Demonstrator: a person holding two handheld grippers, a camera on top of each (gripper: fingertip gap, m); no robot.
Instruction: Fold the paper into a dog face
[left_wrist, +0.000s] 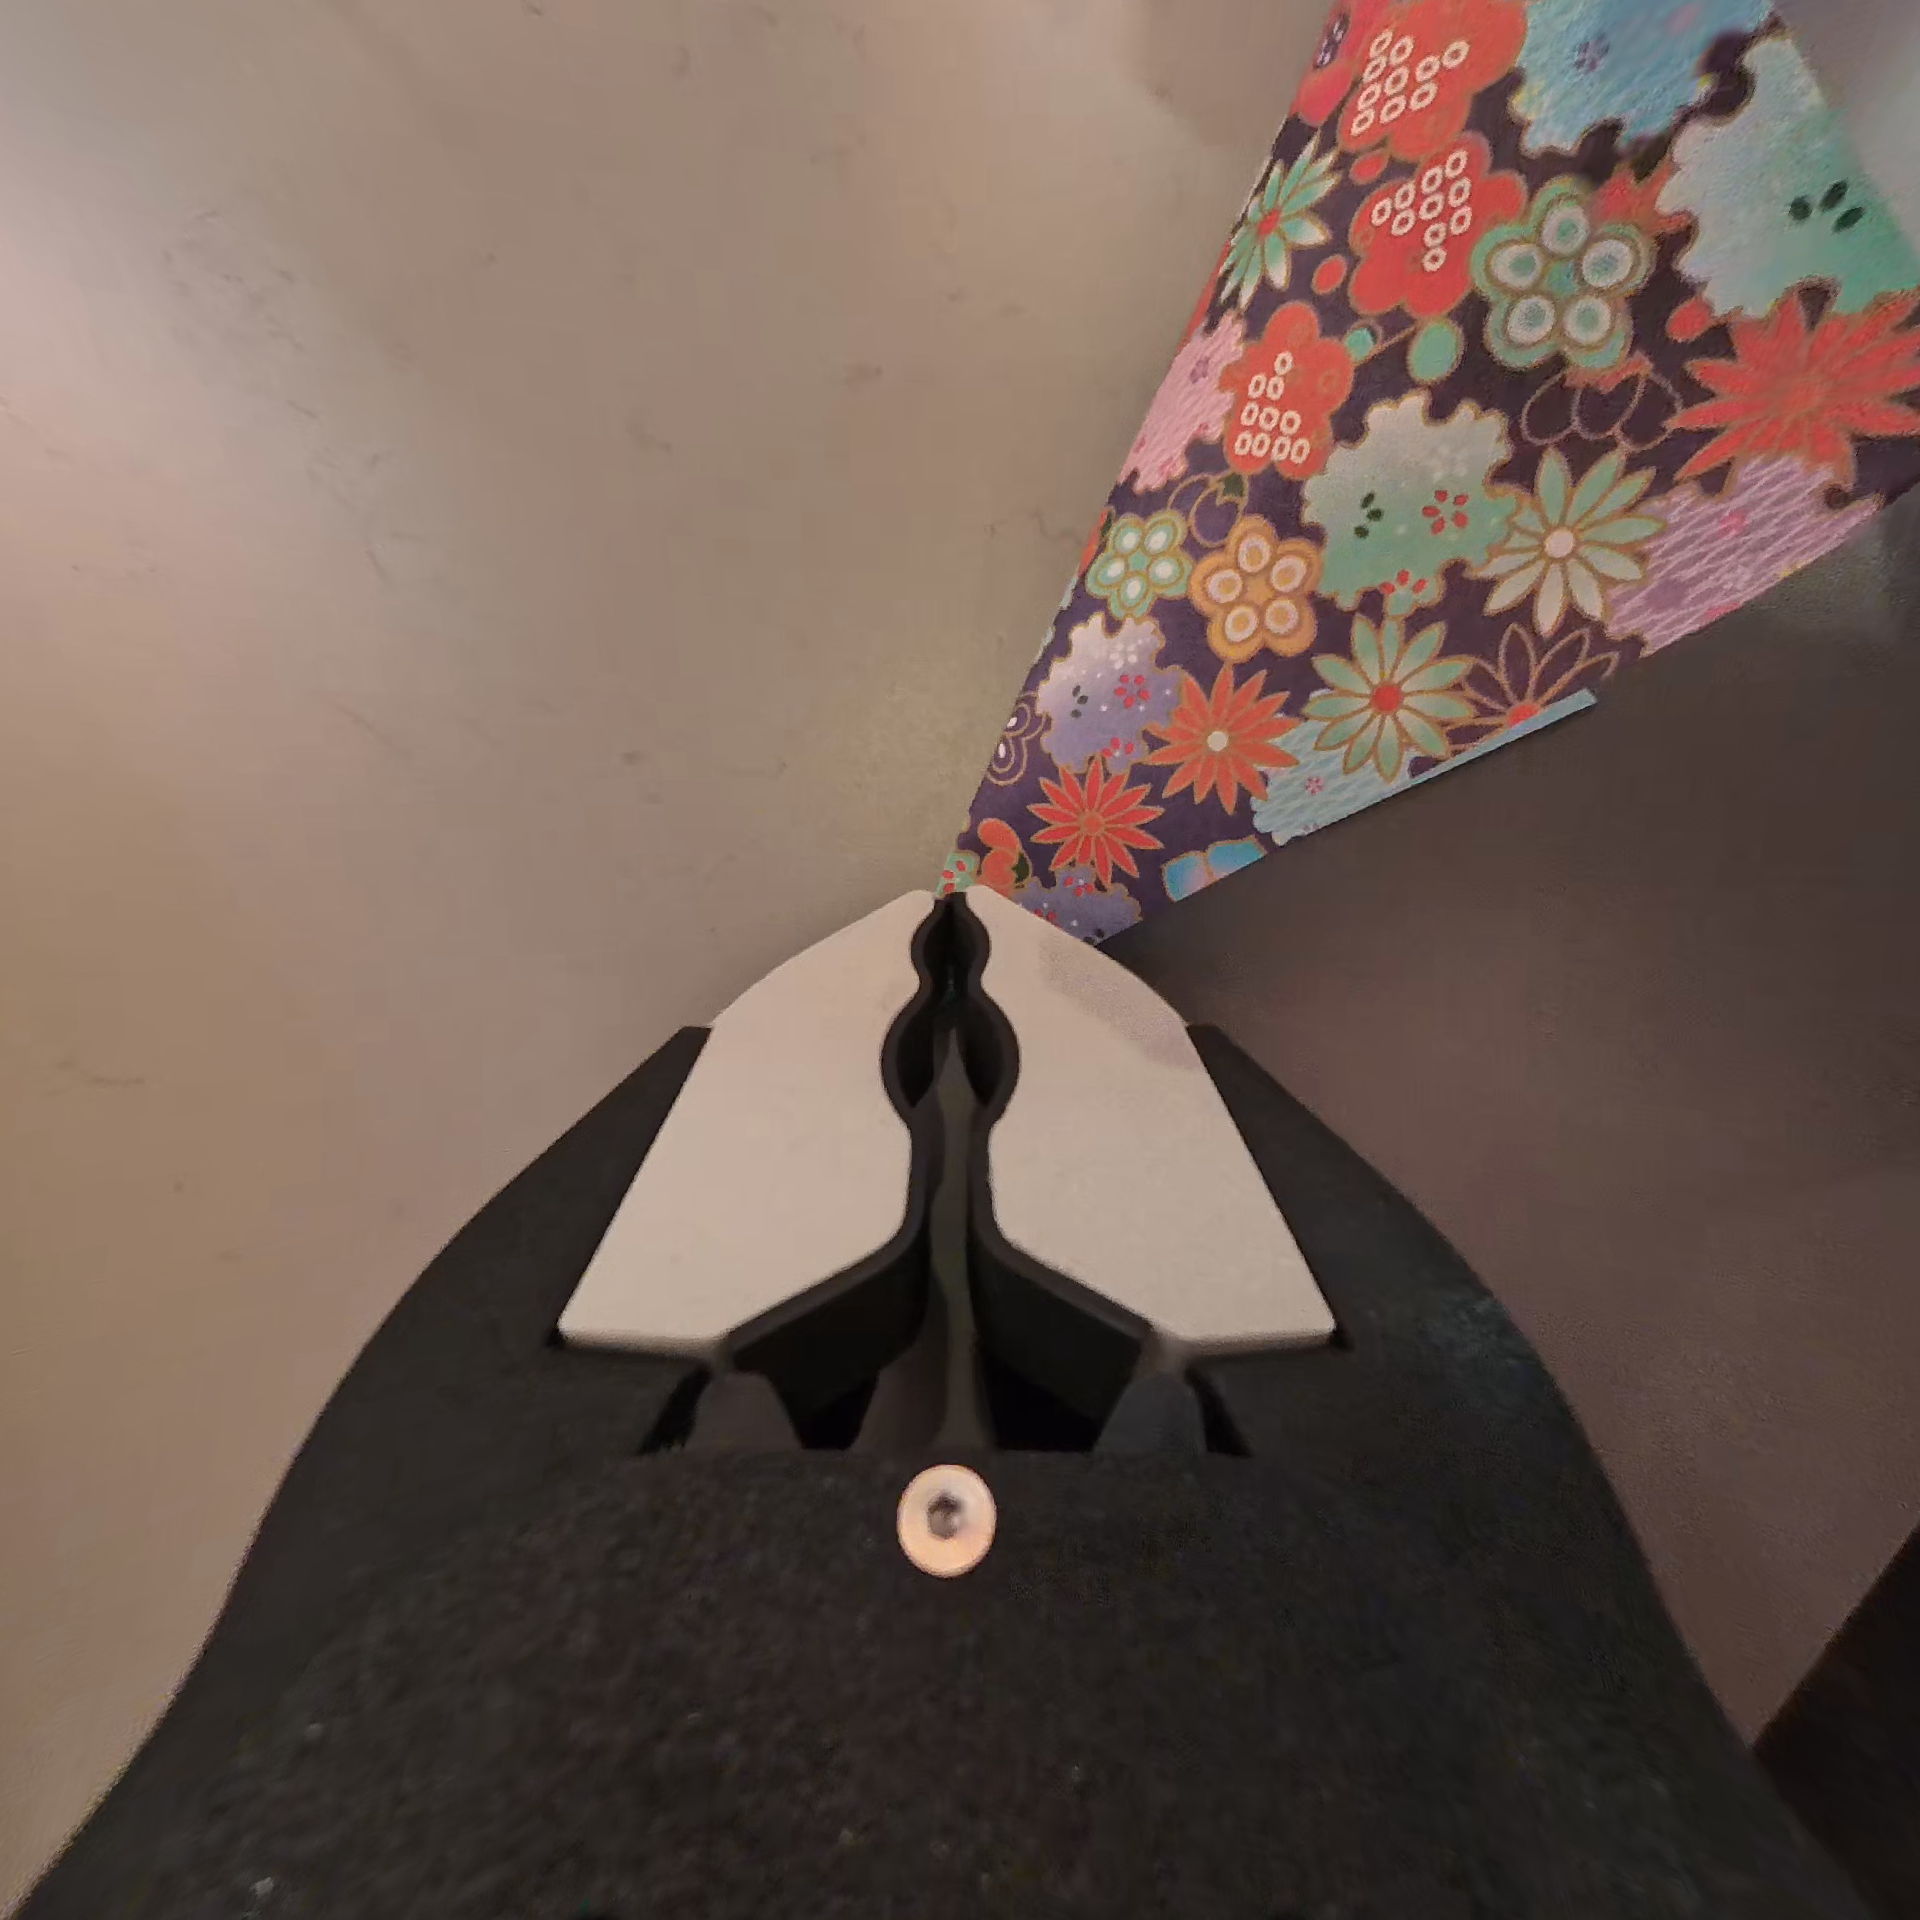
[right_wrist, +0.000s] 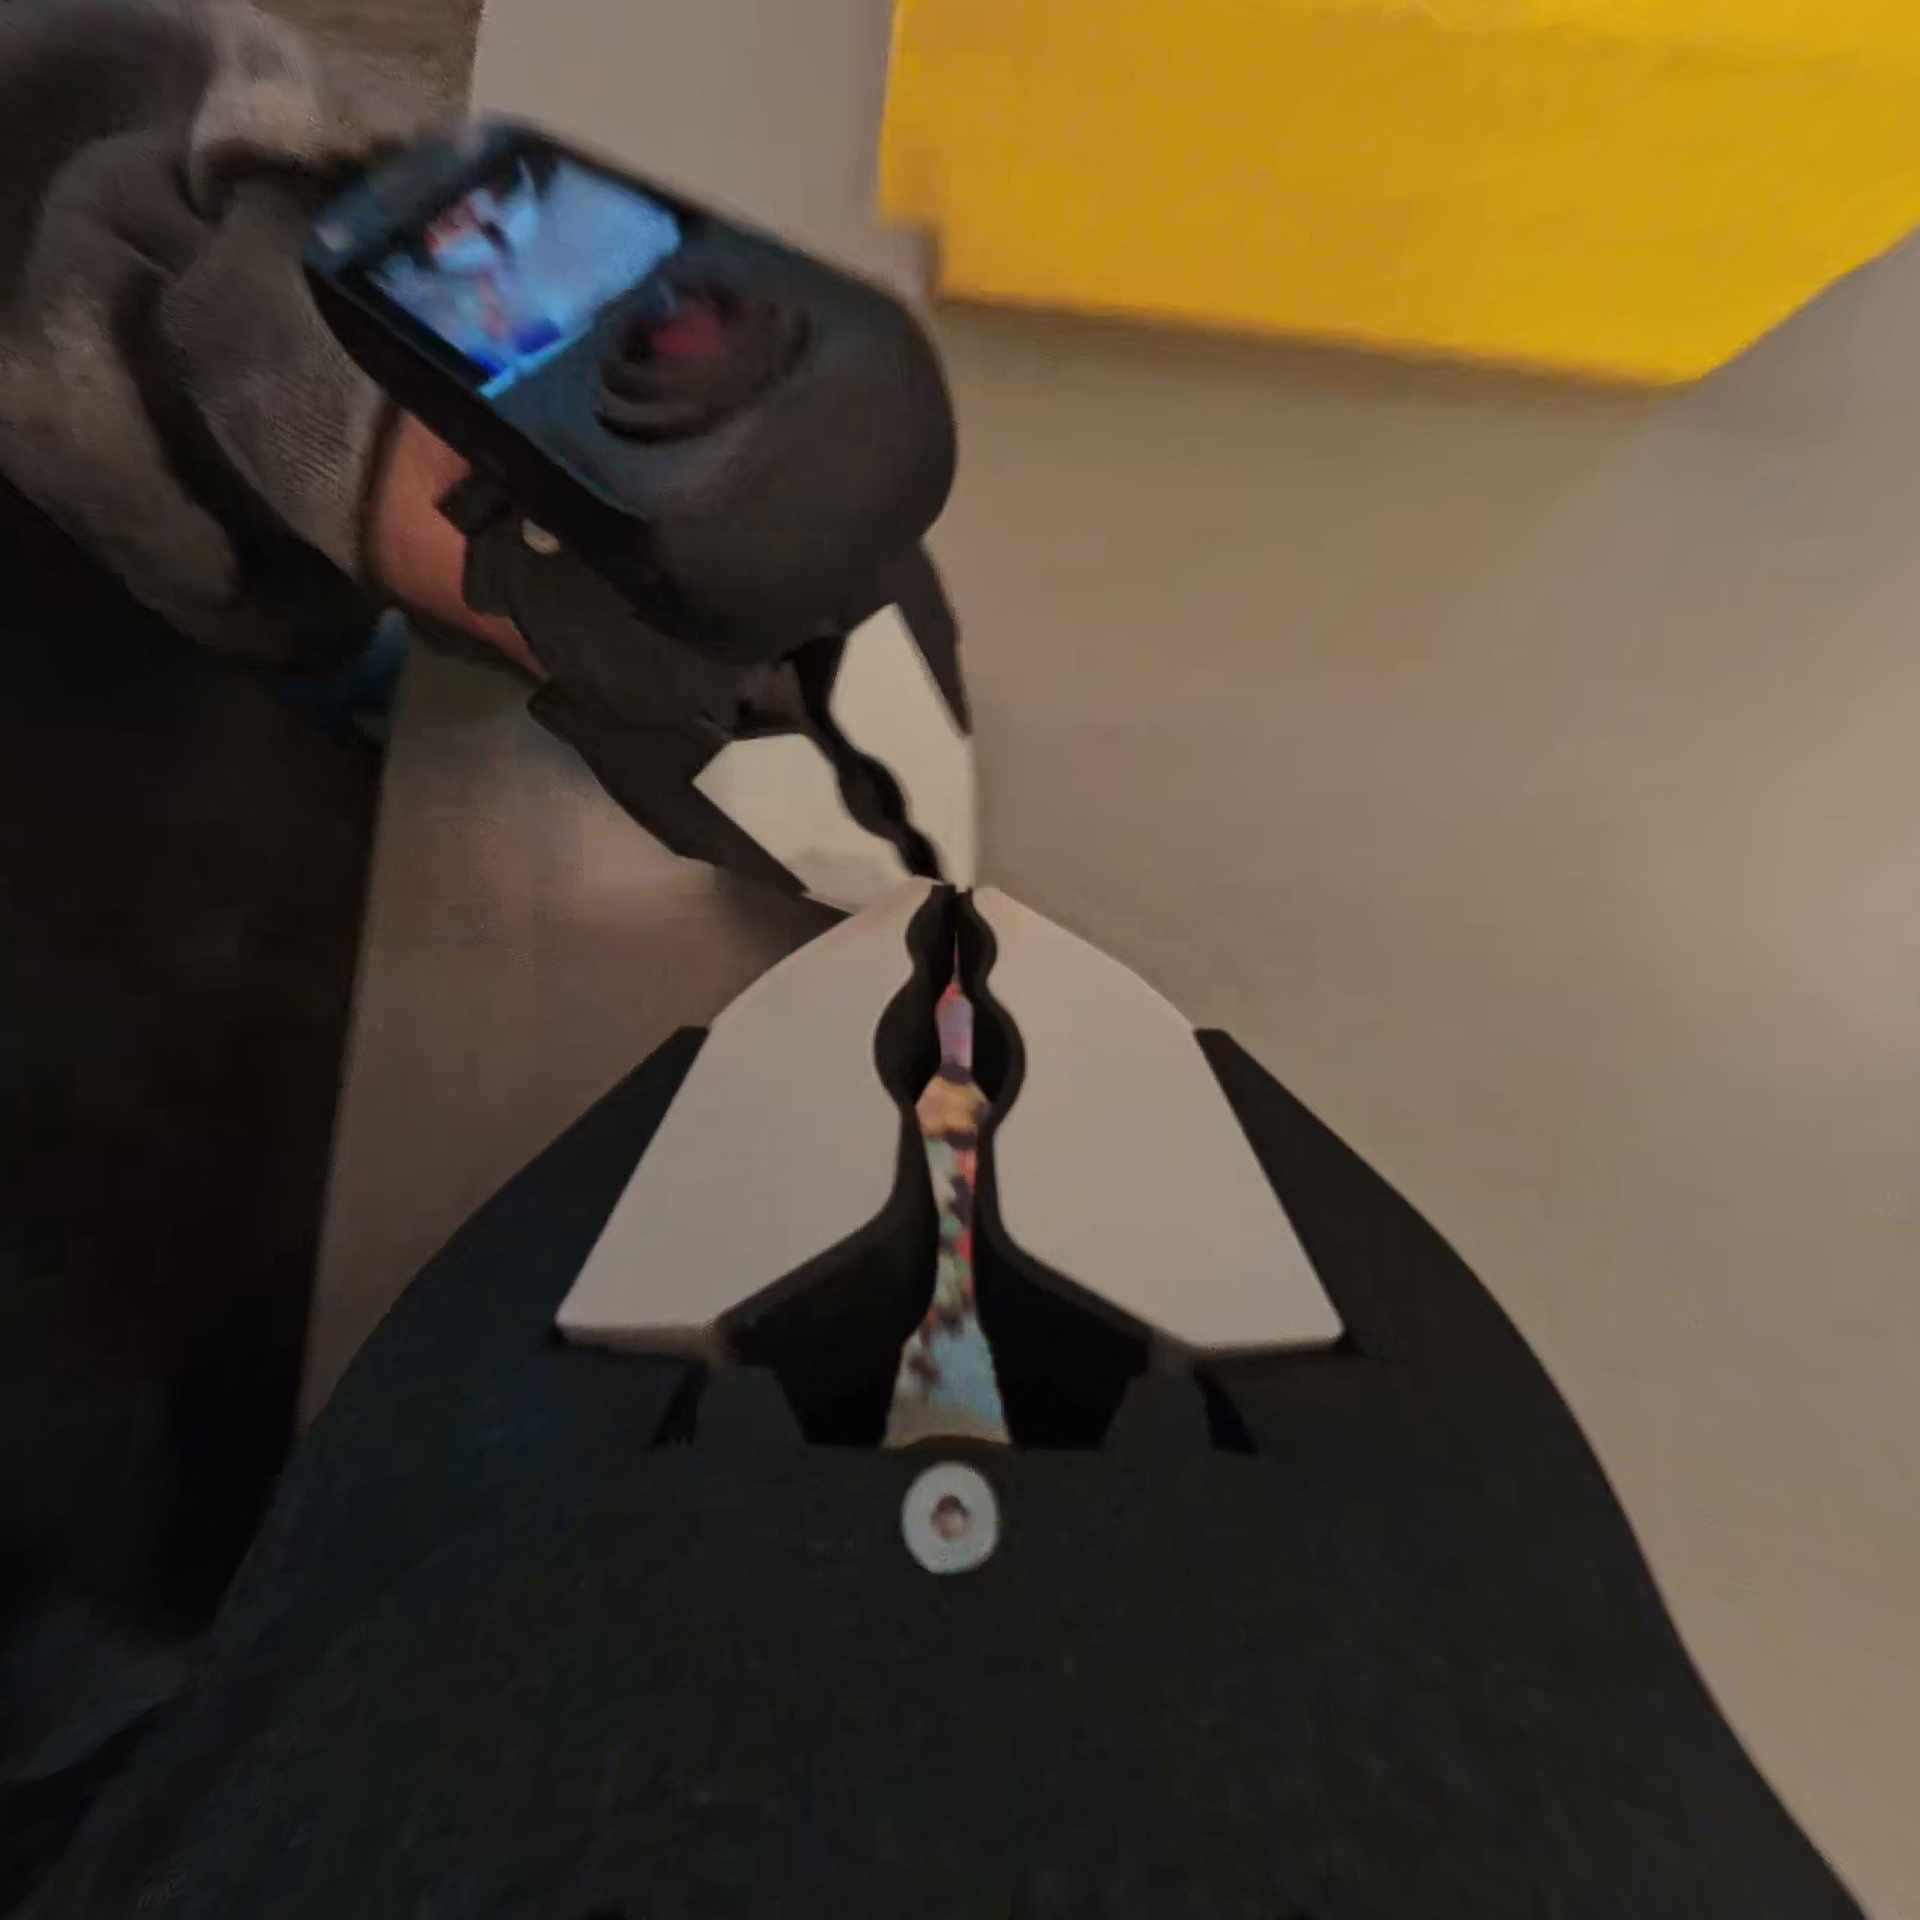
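Note:
The paper (left_wrist: 1455, 468) has a dark floral print with red, teal and gold flowers. In the left wrist view it fans up and to the right from my left gripper (left_wrist: 948, 909), which is shut on its pointed corner, above the beige table (left_wrist: 520, 520). In the right wrist view my right gripper (right_wrist: 956, 896) is shut, and a strip of the paper (right_wrist: 954, 1226) shows edge-on between its fingers. The left gripper (right_wrist: 940, 868) meets it tip to tip, held by a gloved hand (right_wrist: 156, 312). The rest of the sheet is hidden in that view.
A yellow block-like thing (right_wrist: 1403, 177) lies at the far right of the table (right_wrist: 1455, 831). A dark area (right_wrist: 156, 1039) runs along the table's left edge. The left gripper carries a camera with a lit screen (right_wrist: 520, 270). The tips of one gripper are about 11 centimeters away from the tips of the other. The yellow block-like thing (right_wrist: 1403, 177) is about equally far from each gripper, around 25 centimeters.

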